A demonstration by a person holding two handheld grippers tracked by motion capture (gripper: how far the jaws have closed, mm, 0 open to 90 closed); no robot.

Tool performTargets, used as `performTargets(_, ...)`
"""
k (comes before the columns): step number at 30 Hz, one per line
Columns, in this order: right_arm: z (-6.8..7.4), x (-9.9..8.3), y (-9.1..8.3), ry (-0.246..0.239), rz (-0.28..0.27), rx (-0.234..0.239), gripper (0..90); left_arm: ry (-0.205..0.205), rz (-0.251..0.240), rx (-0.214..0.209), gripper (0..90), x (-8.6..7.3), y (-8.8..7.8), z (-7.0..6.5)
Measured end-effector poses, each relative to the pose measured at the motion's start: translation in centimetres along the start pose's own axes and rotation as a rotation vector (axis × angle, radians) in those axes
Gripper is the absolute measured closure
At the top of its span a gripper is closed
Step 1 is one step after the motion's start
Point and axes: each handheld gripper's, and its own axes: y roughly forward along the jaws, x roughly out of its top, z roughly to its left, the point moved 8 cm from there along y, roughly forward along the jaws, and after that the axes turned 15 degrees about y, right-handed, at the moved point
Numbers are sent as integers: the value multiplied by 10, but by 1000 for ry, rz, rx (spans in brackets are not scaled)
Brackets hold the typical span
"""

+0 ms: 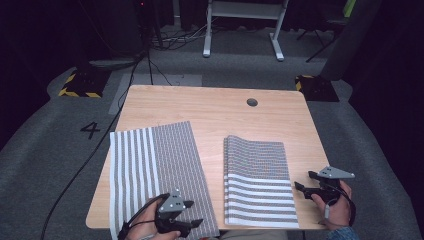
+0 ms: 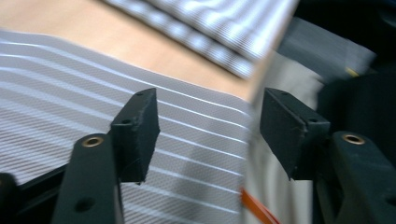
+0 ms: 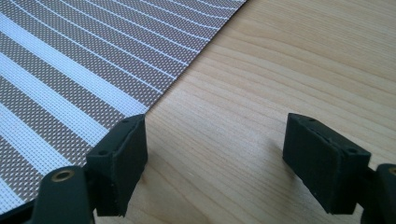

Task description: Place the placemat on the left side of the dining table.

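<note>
- A wooden bench (image 1: 200, 107) carries a round cable hole (image 1: 252, 102) toward 1 o'clock.
- Grey carpet floor (image 1: 50, 165) lies all around; a painted "4" (image 1: 90, 130) sits at 9 o'clock of the bench.
- Yellow-and-black striped blocks (image 1: 80, 84) stand at 10 and 2 o'clock.
- A white desk frame (image 1: 243, 27) stands at 12 o'clock, with black cables (image 1: 170, 37) just left of it.

Bare table (image 1: 210, 107) across the whole far half, 10 to 2 o'clock; only a small round hole (image 1: 252, 102) there at 1. Flat striped mat (image 1: 157, 172) covers my near left, folded mat (image 1: 257, 180) near centre-right; both lie low. A bare wood lane runs between them at 12. My right gripper (image 1: 303, 181) sits over bare wood at 3, jaws apart, just beside the folded mat.
</note>
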Motion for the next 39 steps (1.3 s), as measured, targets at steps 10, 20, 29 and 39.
performTargets(10,0,0,0,-1,0,1,224,-228,81,293,383,-42,-26,43)
performTargets(20,0,0,0,-1,0,1,223,-331,171,402,312,-85,-33,49)
performTargets(29,0,0,0,-2,0,2,223,-326,211,485,305,-93,-35,47)
performTargets(39,0,0,0,-2,0,3,223,-339,219,490,318,-92,-34,47)
